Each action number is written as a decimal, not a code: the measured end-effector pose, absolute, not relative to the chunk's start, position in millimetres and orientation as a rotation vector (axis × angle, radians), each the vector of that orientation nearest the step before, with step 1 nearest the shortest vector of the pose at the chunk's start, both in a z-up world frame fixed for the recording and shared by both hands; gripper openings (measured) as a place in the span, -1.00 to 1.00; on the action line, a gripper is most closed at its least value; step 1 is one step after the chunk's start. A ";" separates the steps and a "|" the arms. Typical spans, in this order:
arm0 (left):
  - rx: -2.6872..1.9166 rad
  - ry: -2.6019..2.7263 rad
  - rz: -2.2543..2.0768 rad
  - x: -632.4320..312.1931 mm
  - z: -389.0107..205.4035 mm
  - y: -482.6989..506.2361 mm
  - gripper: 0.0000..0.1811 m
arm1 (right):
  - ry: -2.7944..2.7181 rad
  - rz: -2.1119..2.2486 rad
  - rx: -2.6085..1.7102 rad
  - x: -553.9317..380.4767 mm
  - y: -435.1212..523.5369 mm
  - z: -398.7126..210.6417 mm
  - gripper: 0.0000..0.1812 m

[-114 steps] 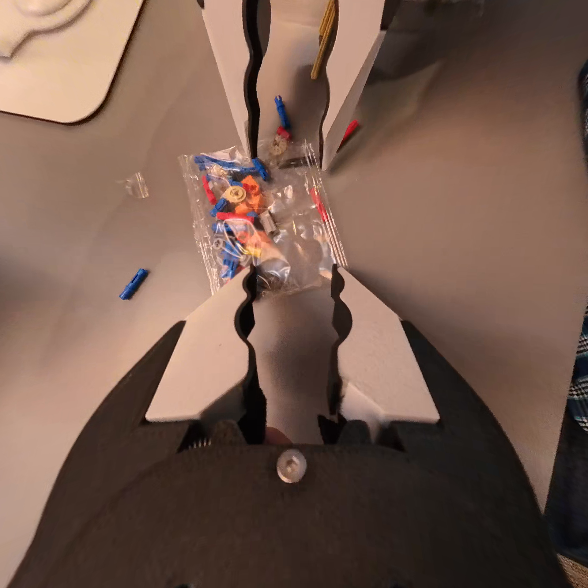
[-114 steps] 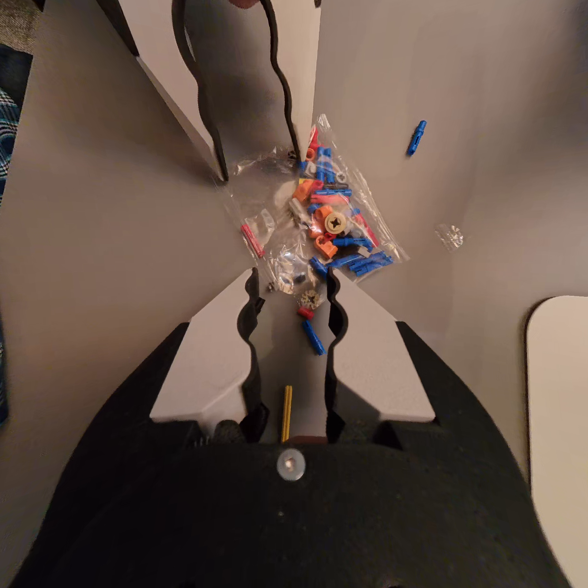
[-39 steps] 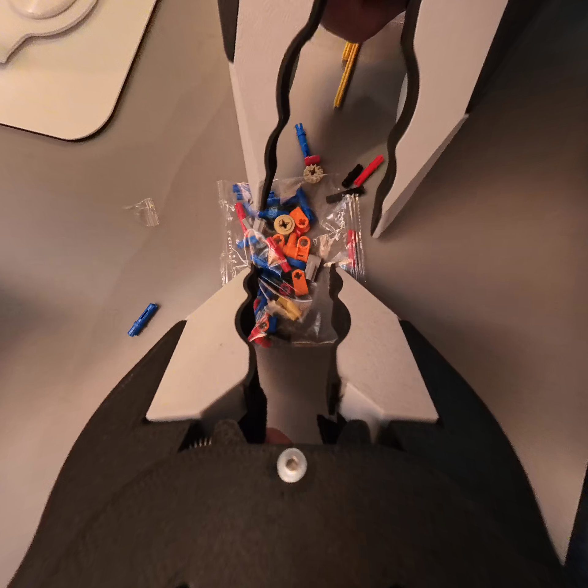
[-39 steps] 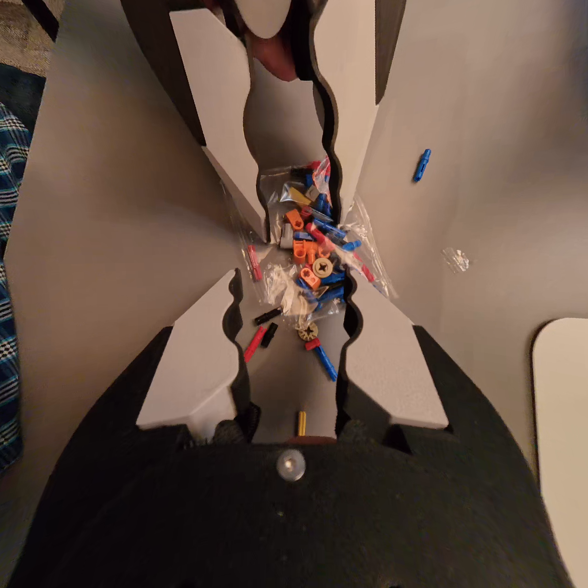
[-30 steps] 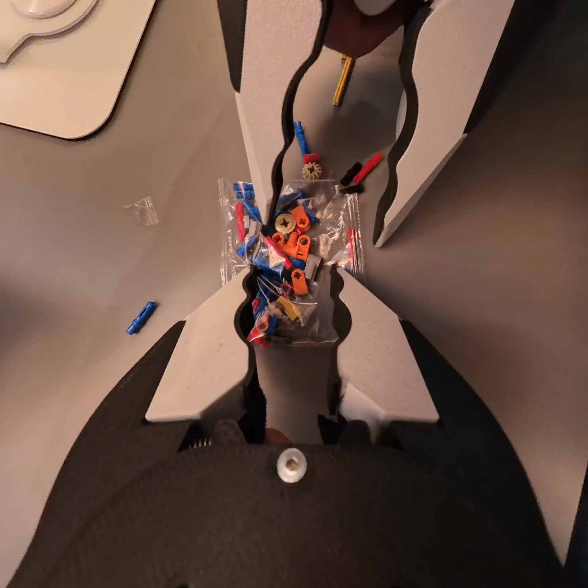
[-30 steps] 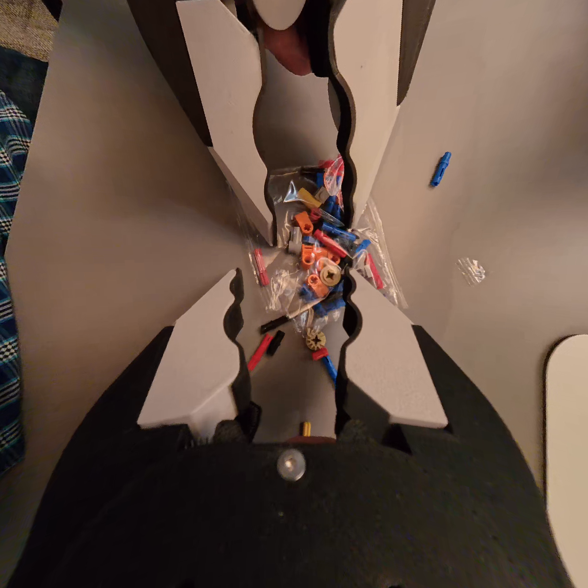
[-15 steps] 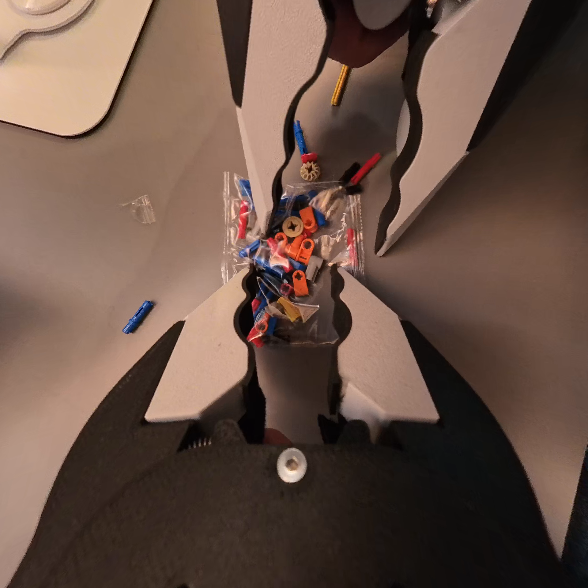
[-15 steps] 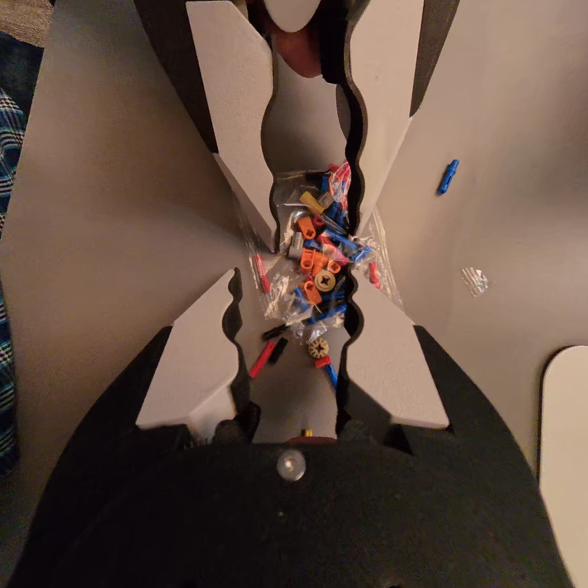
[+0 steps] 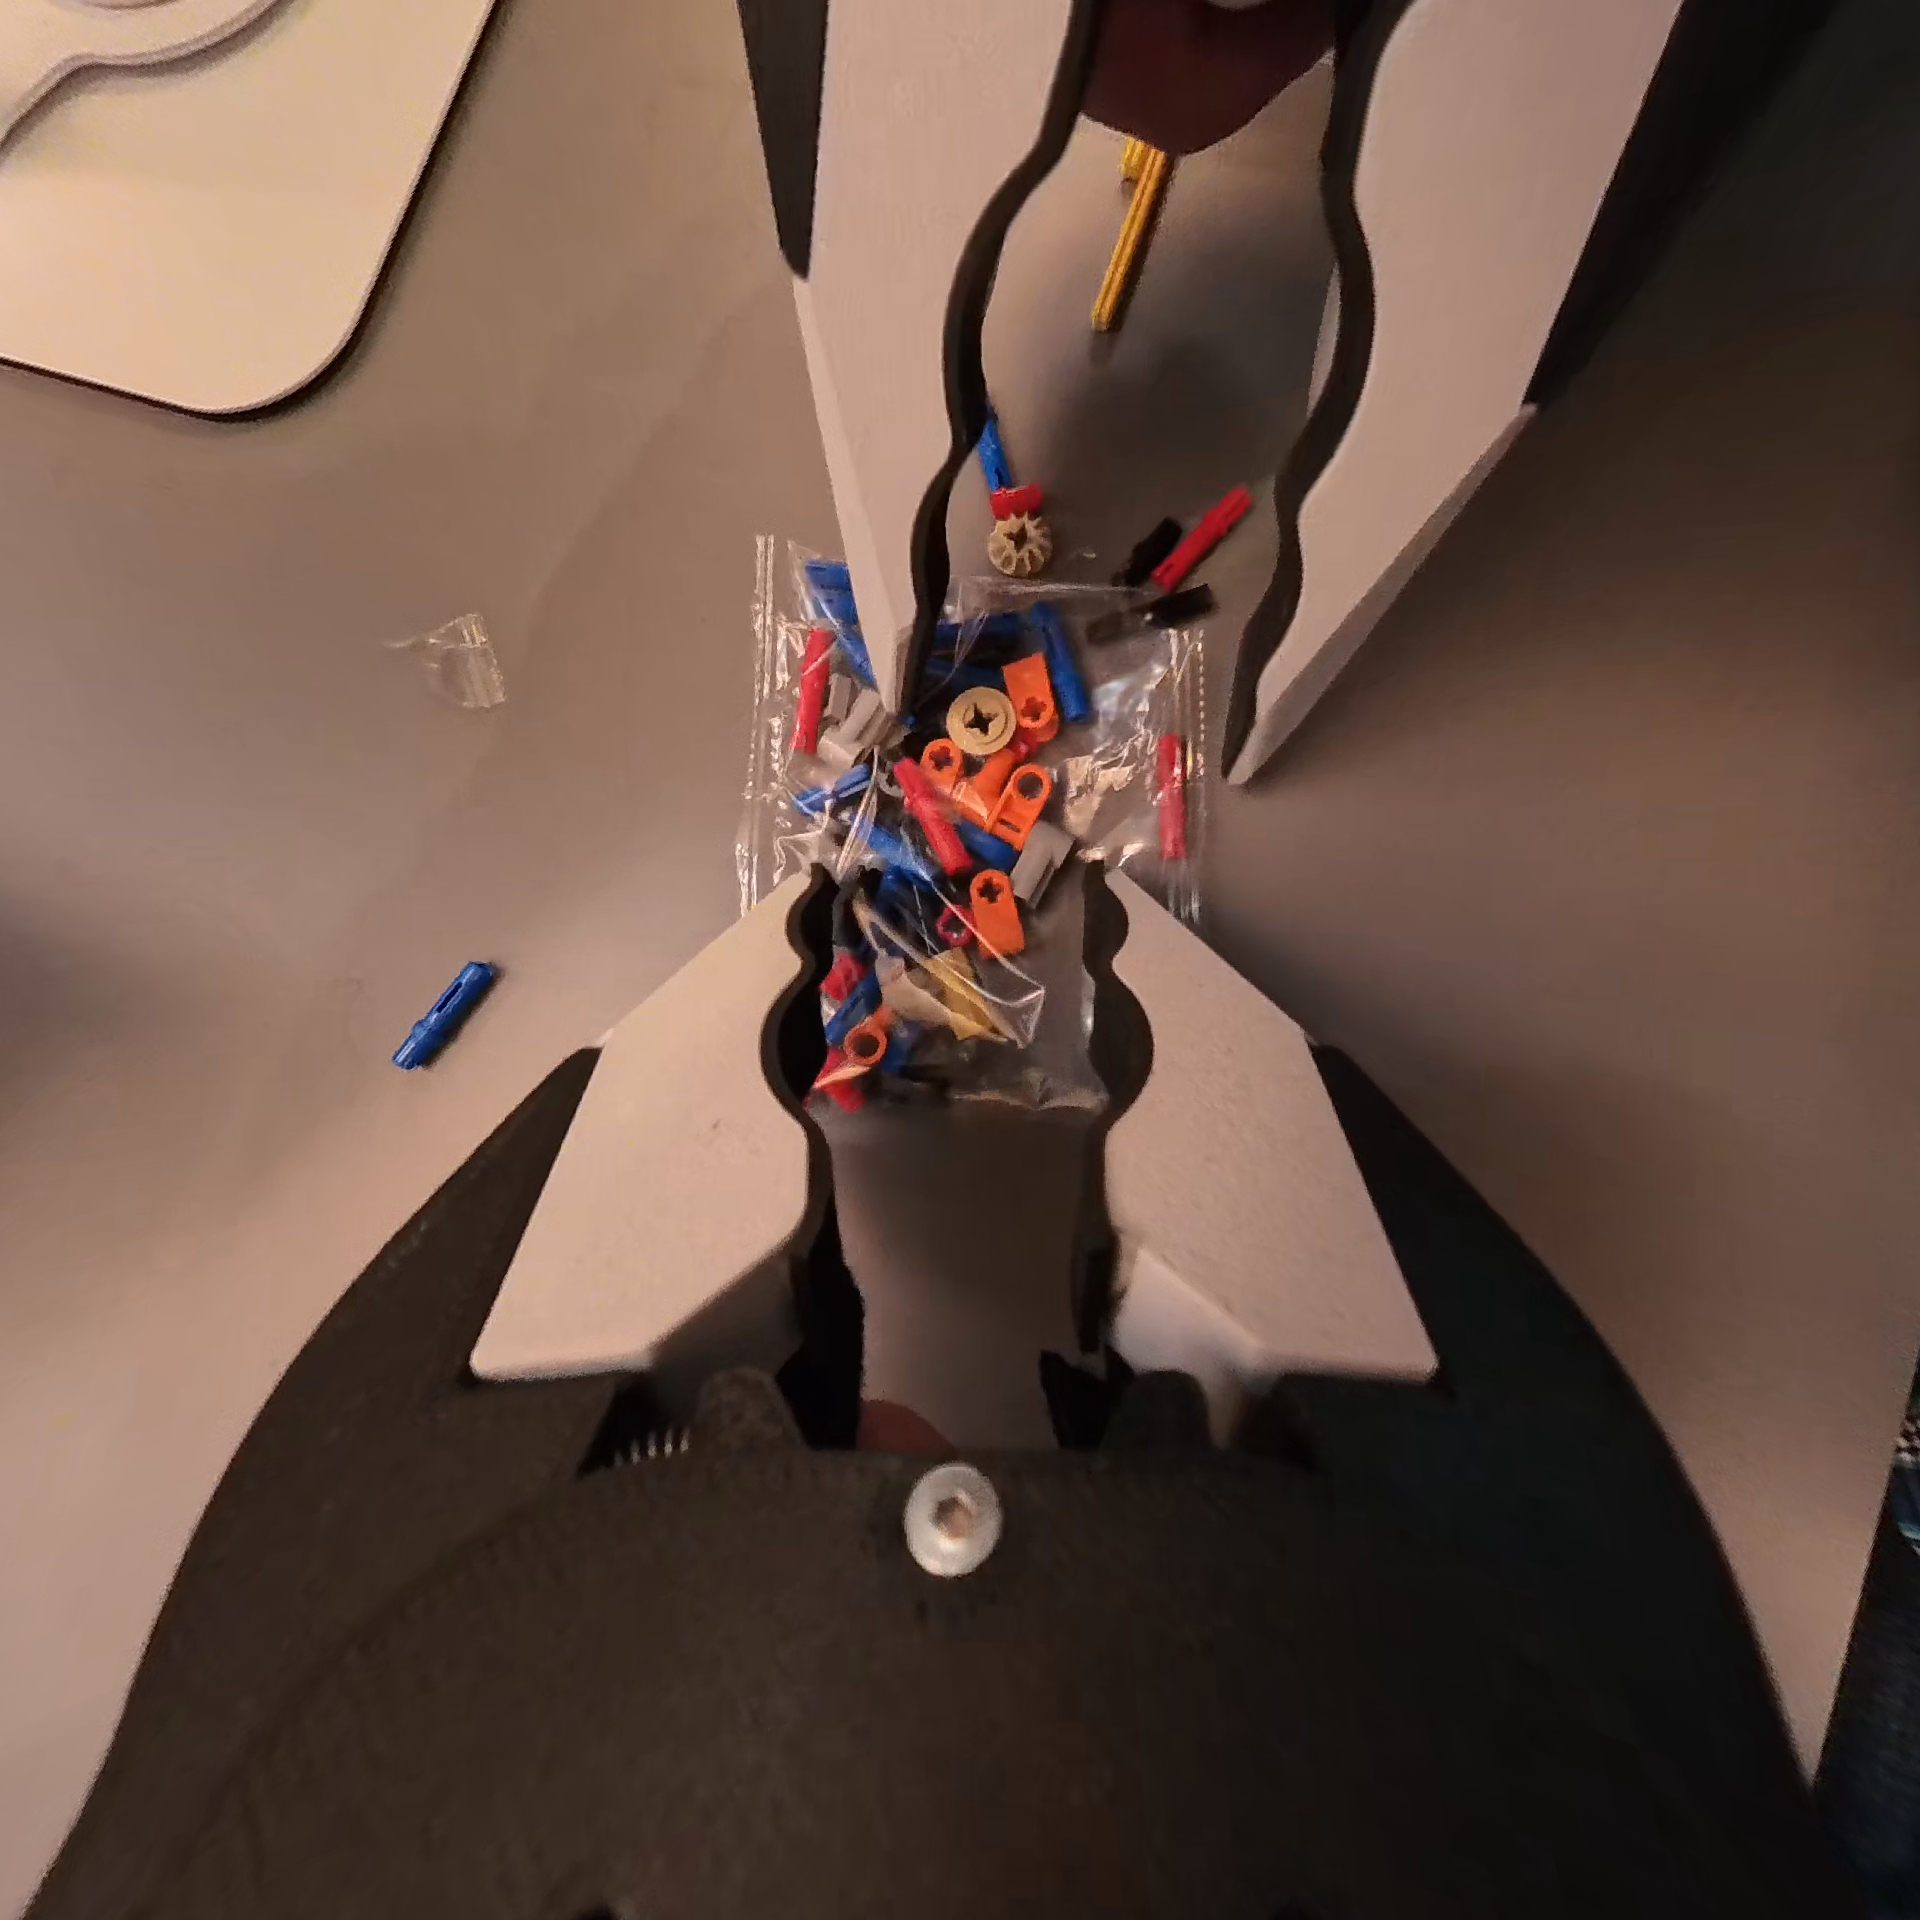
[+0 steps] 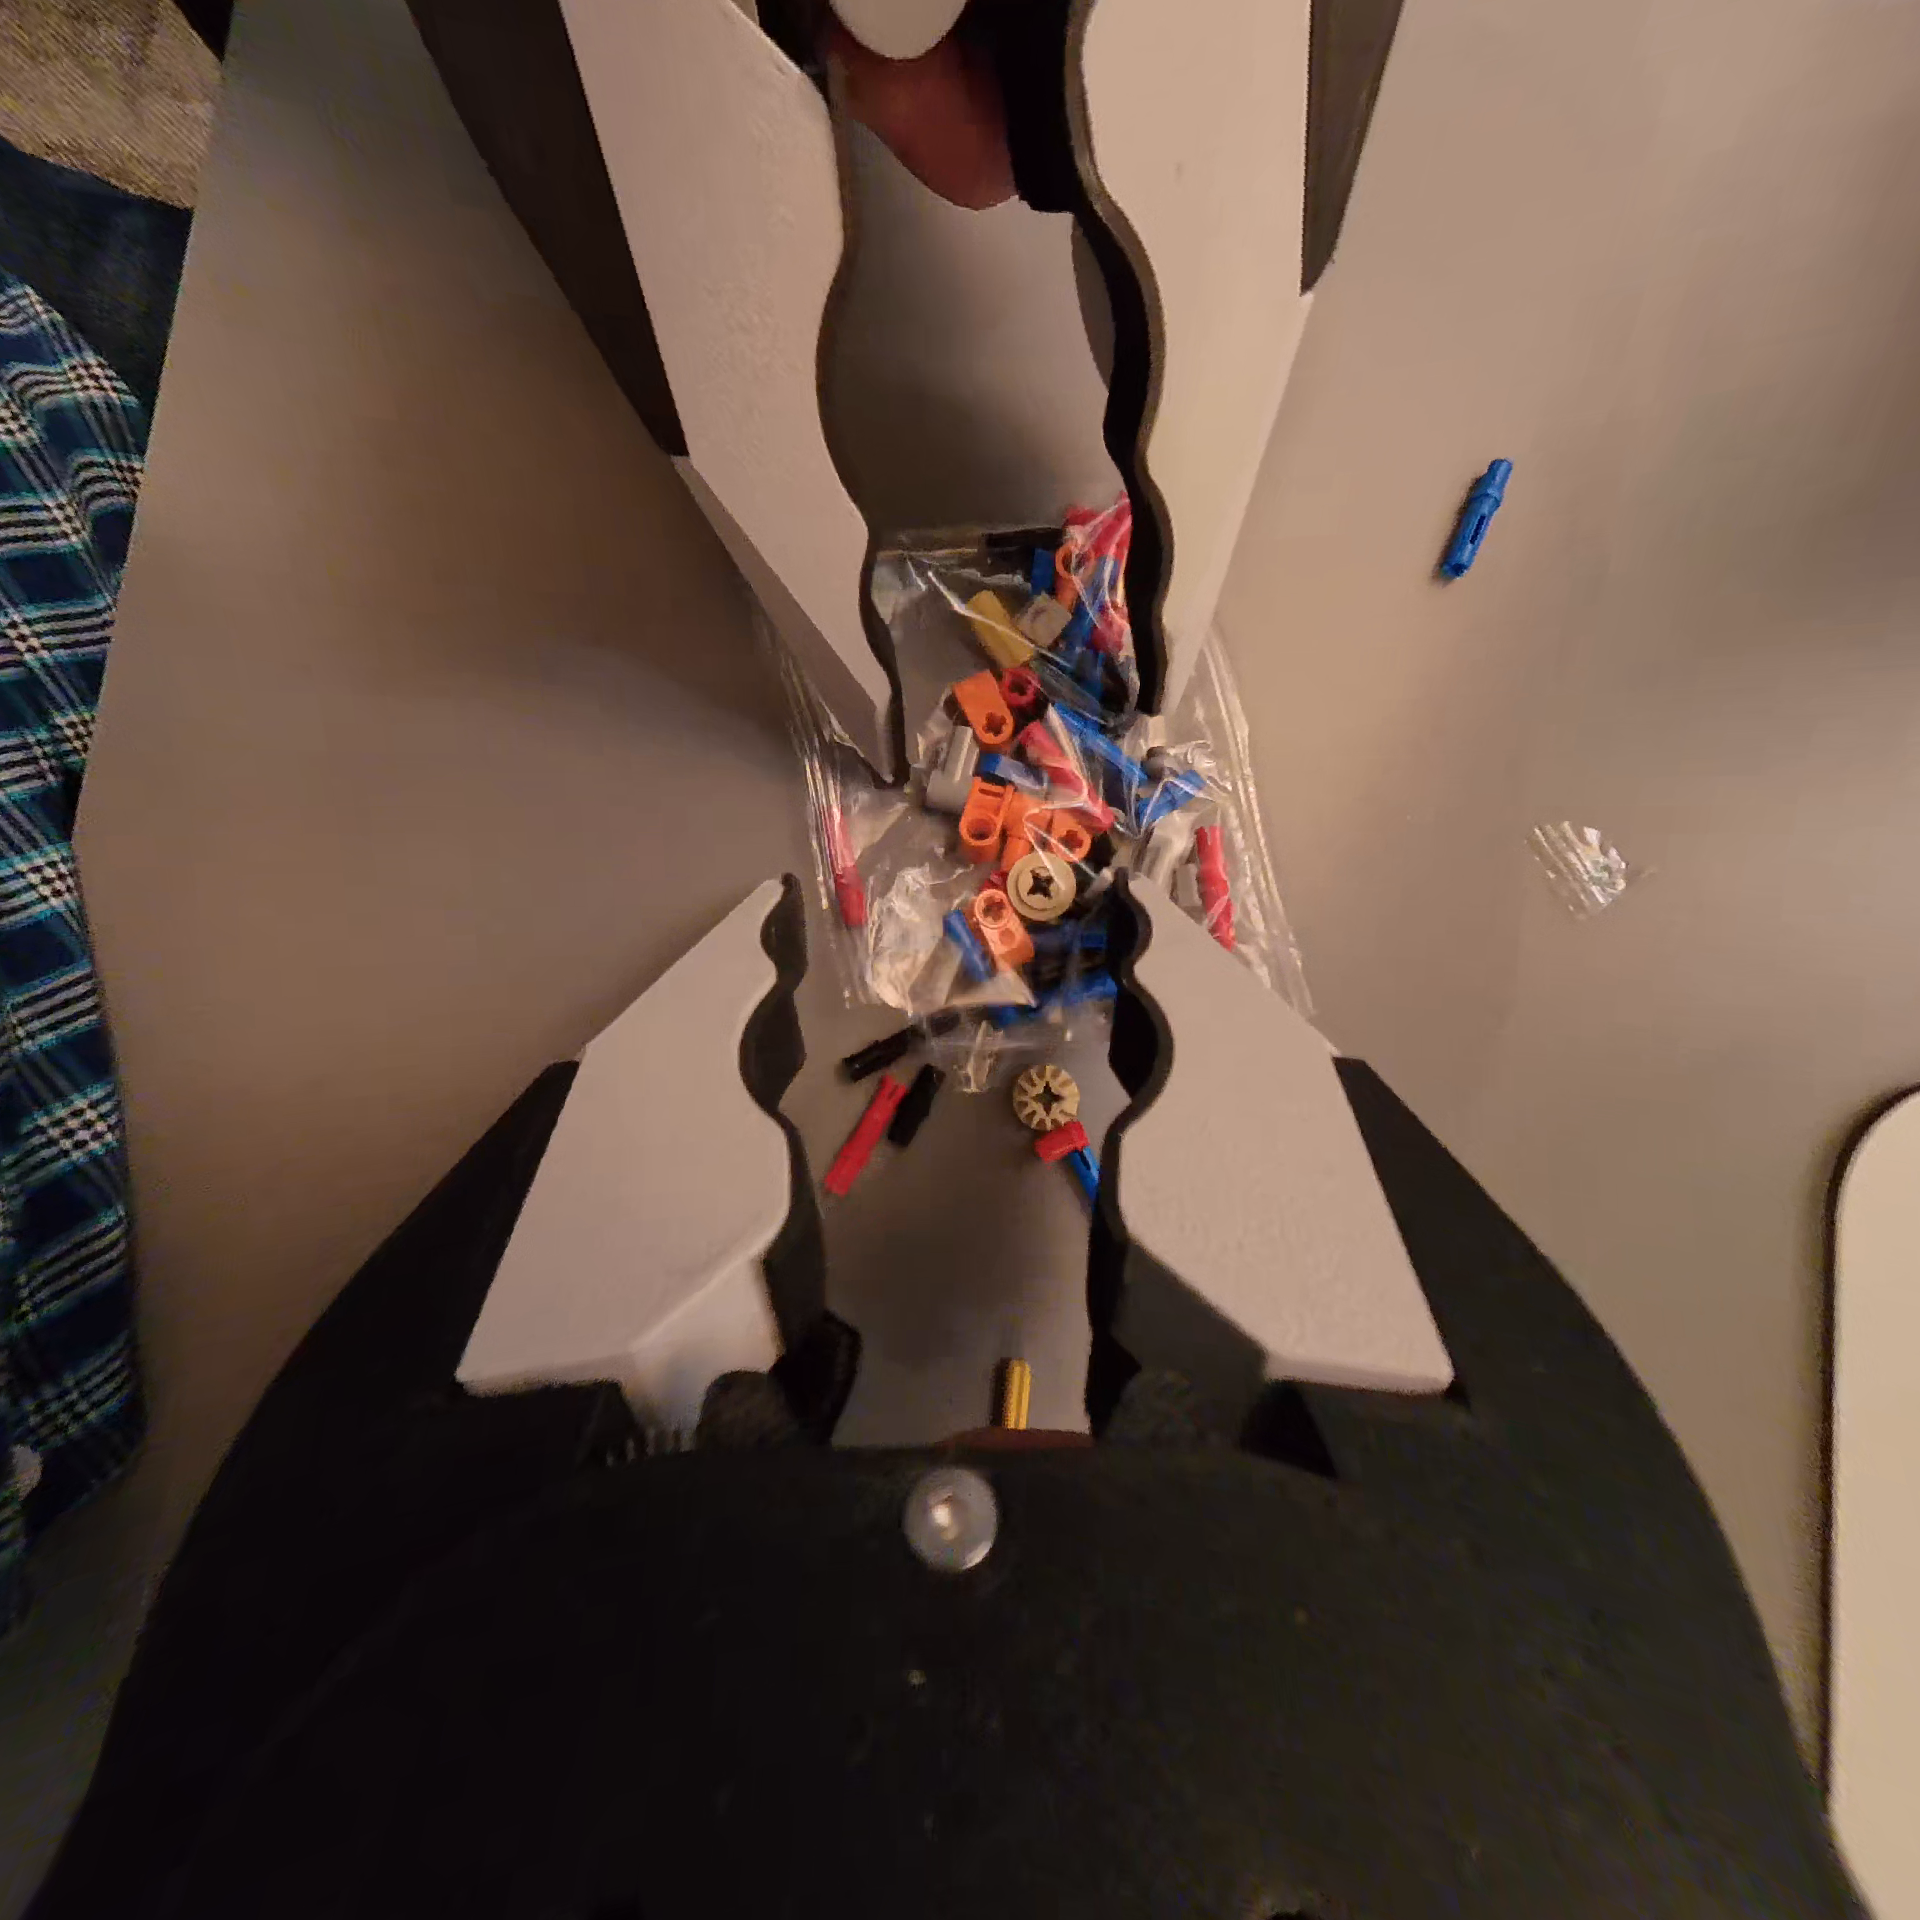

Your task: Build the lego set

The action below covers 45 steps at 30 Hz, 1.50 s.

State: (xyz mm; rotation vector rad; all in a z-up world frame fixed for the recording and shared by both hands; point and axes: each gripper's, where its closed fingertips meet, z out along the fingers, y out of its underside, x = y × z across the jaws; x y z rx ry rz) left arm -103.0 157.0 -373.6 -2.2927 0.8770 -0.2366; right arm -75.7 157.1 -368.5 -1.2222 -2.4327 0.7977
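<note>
A clear plastic bag of small blue, red and orange lego pieces lies flat on the grey table. It also shows in the right wrist view. My left gripper is open, and the bag's near end lies between its fingers. My right gripper is open and faces it from the other side, one fingertip over the bag. A tan gear, a red pin, black pins and a yellow axle lie loose between the right fingers.
A loose blue pin and a torn scrap of clear plastic lie on the table to the left. A white board sits at the far left corner. Plaid cloth hangs past the table edge. Both grippers' tips are close together, under 4 cm apart. My right tips are roughly 4 cm from the tan gear. Look for it in the right wrist view too. Between my right fingertips and the red pin there is roughly 4 cm. Seen from the right wrist view as well.
Both grippers have closed in on the bag from opposite ends. The bag's end now lies between the left fingers. The right gripper has opened wider, and red and black pins have spilled out.
</note>
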 end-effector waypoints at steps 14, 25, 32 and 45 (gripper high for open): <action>-2.297 0.886 -0.247 -106.0 -372.1 154.5 -0.46 | -2.402 0.848 -1.260 -75.9 159.8 -367.0 -0.37; -2.311 0.860 -0.246 -105.1 -374.1 157.7 -0.49 | -2.365 0.817 -1.287 -74.8 167.4 -367.8 -0.43; -2.333 0.809 -0.235 -105.6 -374.4 159.6 -0.52 | -2.343 0.817 -1.314 -75.1 169.2 -368.8 -0.59; -2.370 0.711 -0.208 -105.7 -374.6 162.8 -0.61 | -2.248 0.835 -1.398 -77.9 181.2 -369.1 -0.82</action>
